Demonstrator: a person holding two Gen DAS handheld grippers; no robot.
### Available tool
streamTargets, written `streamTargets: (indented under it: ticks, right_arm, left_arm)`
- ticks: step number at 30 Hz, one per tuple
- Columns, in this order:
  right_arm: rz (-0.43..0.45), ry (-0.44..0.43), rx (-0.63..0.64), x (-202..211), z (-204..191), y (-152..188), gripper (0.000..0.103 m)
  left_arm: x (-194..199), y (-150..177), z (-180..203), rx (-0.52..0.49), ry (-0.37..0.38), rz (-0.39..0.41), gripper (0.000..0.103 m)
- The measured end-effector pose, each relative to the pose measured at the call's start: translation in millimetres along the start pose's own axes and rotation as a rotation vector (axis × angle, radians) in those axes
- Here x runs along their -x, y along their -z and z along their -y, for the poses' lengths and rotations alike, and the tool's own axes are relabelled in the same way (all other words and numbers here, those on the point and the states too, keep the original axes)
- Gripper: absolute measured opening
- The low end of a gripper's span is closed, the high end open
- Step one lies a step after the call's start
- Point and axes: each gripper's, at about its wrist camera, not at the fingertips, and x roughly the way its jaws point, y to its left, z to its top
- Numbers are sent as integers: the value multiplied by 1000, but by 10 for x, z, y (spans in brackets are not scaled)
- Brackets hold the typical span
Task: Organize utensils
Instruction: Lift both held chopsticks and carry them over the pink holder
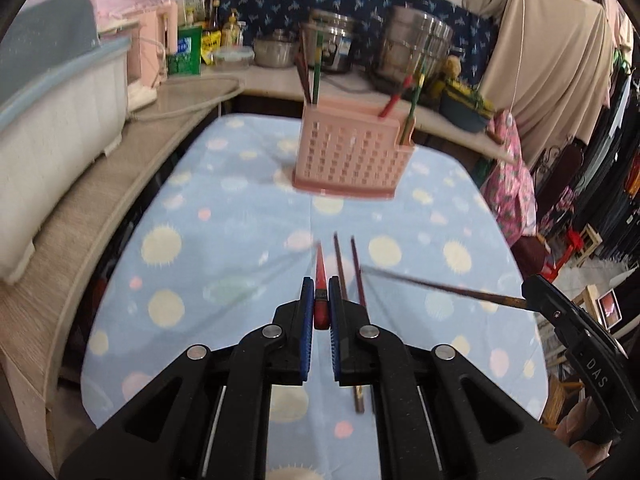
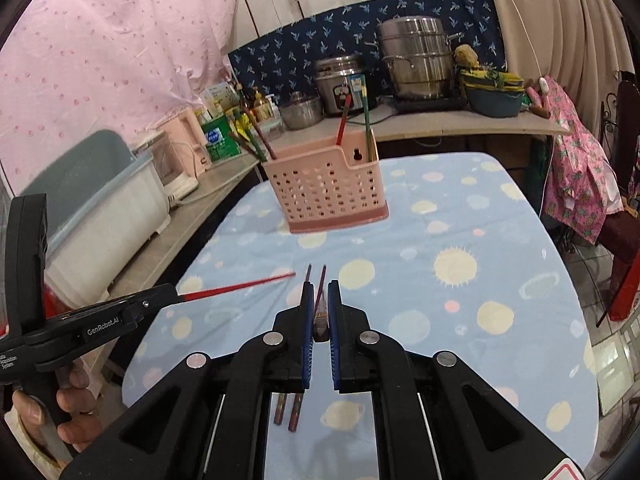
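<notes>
The left gripper (image 1: pixel 321 308) pinched a red chopstick (image 1: pixel 321 280) between its fingers (image 1: pixel 307 300), above the counter (image 1: pixel 168 240). The right gripper (image 2: pixel 319 314) pinched a dark chopstick (image 2: pixel 320 300); two more chopsticks (image 2: pixel 289 410) lay on the counter beneath, before the pink holder (image 2: pixel 324 188).

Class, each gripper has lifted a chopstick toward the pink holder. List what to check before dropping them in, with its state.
1. Left gripper shut on red chopstick: ok.
2. Right gripper shut on brown chopstick: ok.
3. Pink holder upright on table: ok.
4. Room in the holder: cannot tell.
5. Two brown chopsticks left on the table: not ok.
</notes>
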Motion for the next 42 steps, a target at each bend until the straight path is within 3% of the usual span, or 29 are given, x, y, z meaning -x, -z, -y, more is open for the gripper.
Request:
streamTargets:
  ticks: [10, 20, 27, 35, 42]
  right_arm:
    - [143, -27, -54, -75, 99, -993, 7]
    - [284, -65, -79, -169, 25, -1833, 7]
    - [370, -86, -92, -411, -39, -2465, 7]
    - [398, -84, -94, -770, -95, -2965, 7]
    - [337, -70, -99, -1240, -38, -2917, 7]
  left_arm:
    - [177, -1054, 175, -10, 35, 146, 7]
    - [362, -1986, 417, -17, 22, 334, 7]
    - [246, -2556, 469, -10, -4, 429, 7]
    - [-92, -2798, 382, 0, -36, 420, 7]
    - [-480, -2725, 250, 6, -51, 361, 7]
